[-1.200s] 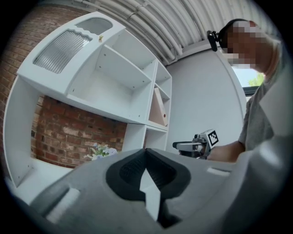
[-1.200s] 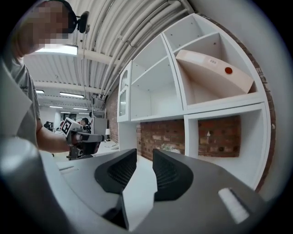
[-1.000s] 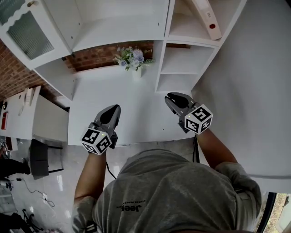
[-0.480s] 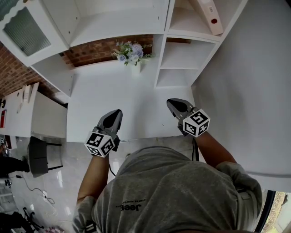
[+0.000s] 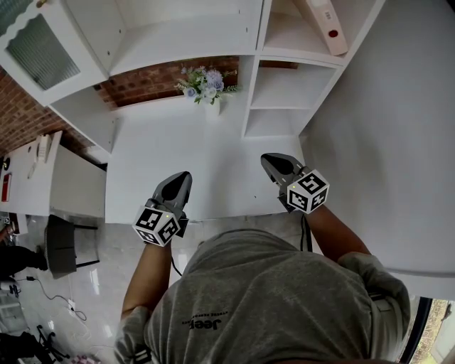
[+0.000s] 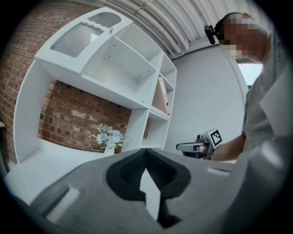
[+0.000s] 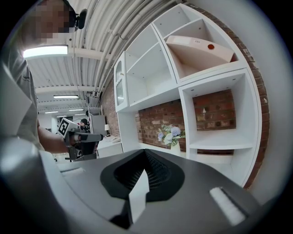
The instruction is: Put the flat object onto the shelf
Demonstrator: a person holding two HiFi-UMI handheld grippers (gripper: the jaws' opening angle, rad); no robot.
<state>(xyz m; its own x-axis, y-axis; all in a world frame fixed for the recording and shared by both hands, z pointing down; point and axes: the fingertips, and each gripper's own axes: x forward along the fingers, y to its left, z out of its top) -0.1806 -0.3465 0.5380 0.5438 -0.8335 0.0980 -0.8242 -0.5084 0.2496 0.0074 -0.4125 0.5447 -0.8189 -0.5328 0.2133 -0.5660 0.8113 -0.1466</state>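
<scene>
Flat object (image 5: 323,21), which I take to be the pale binder with the red dot, leans tilted in the top compartment of the shelf (image 5: 288,55) at the upper right of the head view, well apart from both grippers. What has just changed is on my right side. The right gripper (image 5: 267,158) has brought its jaws fully together within the last second, and its own view shows nothing between them, only the ribbed pads meeting. Both grippers have also drifted a little lower in the frame, toward my body, and hang over the near edge of the white desk (image 5: 213,149) at lower centre. The left gripper (image 5: 183,177) looks closed and empty as well, though the pale sliver at its jaw line leaves me less sure of a full close. I judge the placement done and the hands backing off: the binder rests inside its compartment, nothing is carried, and the flower vase (image 5: 208,89) at upper centre stands upright.
</scene>
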